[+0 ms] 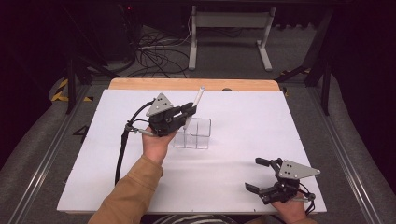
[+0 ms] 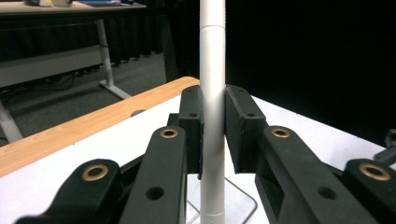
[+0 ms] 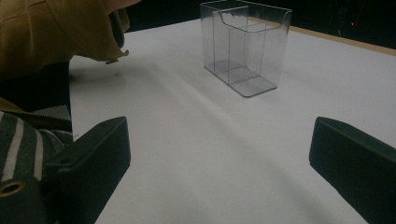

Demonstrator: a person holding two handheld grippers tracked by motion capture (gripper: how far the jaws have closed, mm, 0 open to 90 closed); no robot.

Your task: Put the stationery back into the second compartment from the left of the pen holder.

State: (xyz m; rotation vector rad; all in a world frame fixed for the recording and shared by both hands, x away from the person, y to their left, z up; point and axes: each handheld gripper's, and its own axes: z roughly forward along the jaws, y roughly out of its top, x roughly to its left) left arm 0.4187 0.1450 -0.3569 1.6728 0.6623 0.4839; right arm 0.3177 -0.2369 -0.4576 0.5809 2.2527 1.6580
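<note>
While the left gripper (image 1: pixel 186 113) clamps the slim white plastic pen (image 1: pixel 195 105) mid-barrel above the clear acrylic compartment box (image 1: pixel 200 135) towards the tabletop's far edge, it looks light, stiff, slippery; the right gripper (image 1: pixel 260 175) gapes empty near the right corner.
</note>
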